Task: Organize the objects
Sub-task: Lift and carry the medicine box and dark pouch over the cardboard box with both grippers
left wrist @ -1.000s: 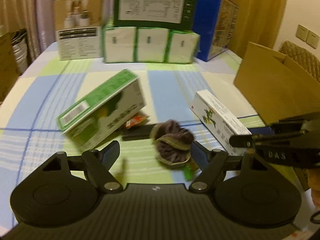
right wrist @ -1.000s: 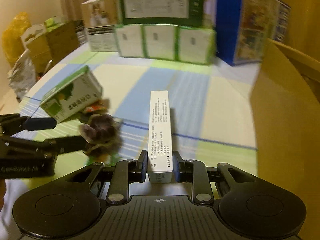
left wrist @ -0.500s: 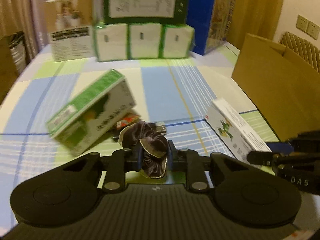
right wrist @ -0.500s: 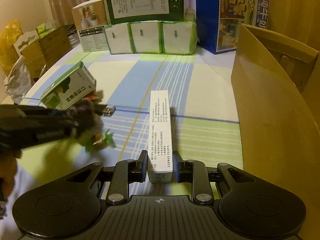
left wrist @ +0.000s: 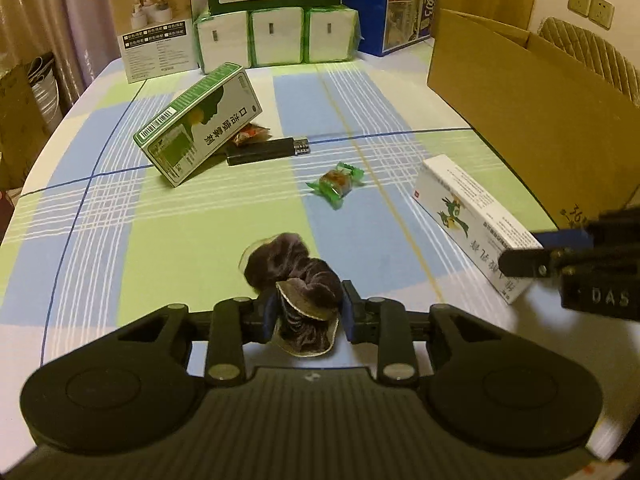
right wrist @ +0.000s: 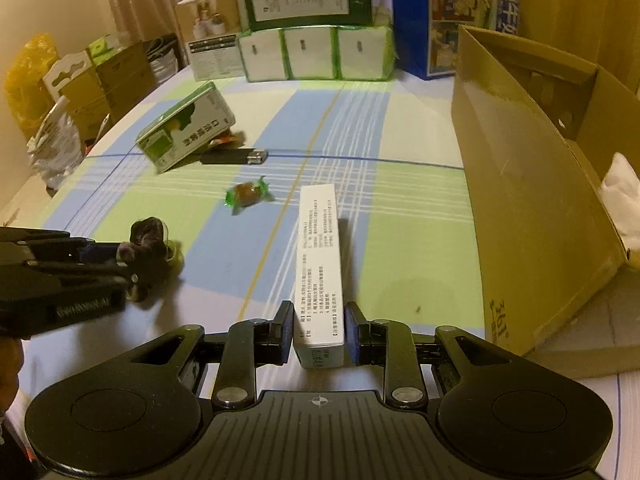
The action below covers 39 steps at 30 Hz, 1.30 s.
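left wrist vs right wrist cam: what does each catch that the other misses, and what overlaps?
Left wrist only: wall sockets at upper right, and the bird print on the side of the white carton.

Right wrist only: inside of the cardboard box, with something white in it; yellow bag and cartons off the table's left edge.

Both: left gripper shut on the velvet scrunchie, right gripper with jaws around the white carton, green box, lighter, green-wrapped candy, stacked boxes at the back.

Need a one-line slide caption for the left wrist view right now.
Left gripper shut on a dark velvet scrunchie above the checked tablecloth, with a green-wrapped candy and lighter ahead.
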{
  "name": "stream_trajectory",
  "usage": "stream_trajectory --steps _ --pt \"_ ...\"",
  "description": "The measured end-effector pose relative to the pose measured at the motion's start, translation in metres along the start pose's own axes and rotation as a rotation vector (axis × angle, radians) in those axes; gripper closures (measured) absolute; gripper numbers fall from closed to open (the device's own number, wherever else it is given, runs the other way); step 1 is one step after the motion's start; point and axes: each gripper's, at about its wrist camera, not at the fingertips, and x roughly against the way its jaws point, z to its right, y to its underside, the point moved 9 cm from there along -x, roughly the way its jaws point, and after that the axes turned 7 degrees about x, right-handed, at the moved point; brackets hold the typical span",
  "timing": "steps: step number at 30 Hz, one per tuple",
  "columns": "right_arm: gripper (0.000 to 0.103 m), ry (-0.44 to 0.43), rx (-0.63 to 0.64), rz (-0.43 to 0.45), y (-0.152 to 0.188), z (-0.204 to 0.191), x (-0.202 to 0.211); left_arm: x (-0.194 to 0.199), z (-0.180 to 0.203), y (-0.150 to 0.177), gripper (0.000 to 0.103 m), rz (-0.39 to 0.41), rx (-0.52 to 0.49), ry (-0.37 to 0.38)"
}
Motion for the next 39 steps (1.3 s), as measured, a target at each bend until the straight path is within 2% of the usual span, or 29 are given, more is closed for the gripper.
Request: stream_trajectory --steps 1,3,5,12,14,15,18,23,24,25,26,32,39 --pt "0.063 0.010 0.012 0.006 -0.002 0.000 -0.001 0.001 -0.001 0.000 0.066 0.009 0.003 -0.002" --pt "0.060 0.023 0.014 0.013 -0.006 0.003 -0.006 0.000 -0.001 -0.001 0.056 0.025 0.004 0.000" --pt "0.059 0.019 0.013 0.012 -0.008 0.003 -0.011 -0.001 0.000 -0.002 0.051 0.038 0.000 0.001" --pt "0.059 0.008 -0.002 0.001 -0.012 0.006 -0.028 -0.011 -0.003 -0.004 0.051 0.043 -0.011 -0.019" --pt "0.059 0.006 -0.004 0.002 -0.014 0.007 -0.030 -0.014 -0.005 -0.004 0.053 0.038 -0.012 -0.029" --pt "0.059 0.004 -0.005 0.003 -0.015 0.007 -0.031 -0.016 -0.006 -0.004 0.060 0.033 -0.009 -0.036" --pt "0.059 0.002 0.006 0.005 -0.017 0.006 -0.035 -0.019 -0.007 -0.004 0.070 0.024 0.003 -0.034" --pt "0.060 0.009 0.038 0.003 -0.017 0.003 -0.040 -0.018 -0.003 -0.003 0.080 0.019 -0.002 -0.033" --pt "0.062 0.012 0.044 0.003 -0.017 0.002 -0.041 -0.017 -0.004 -0.003 0.081 0.019 0.003 -0.032" --pt "0.074 0.014 0.051 0.000 -0.017 0.002 -0.042 -0.017 -0.004 -0.003 0.081 0.019 0.007 -0.032" --pt "0.080 0.014 0.052 -0.006 -0.016 0.001 -0.043 -0.016 -0.004 -0.004 0.082 0.020 0.010 -0.032" --pt "0.080 0.030 0.034 0.003 -0.016 0.004 -0.030 -0.006 -0.001 -0.009 0.082 0.013 0.036 -0.019" --pt "0.080 0.027 -0.015 0.034 -0.012 0.006 0.018 0.030 0.015 -0.017 0.082 0.031 0.069 0.000"
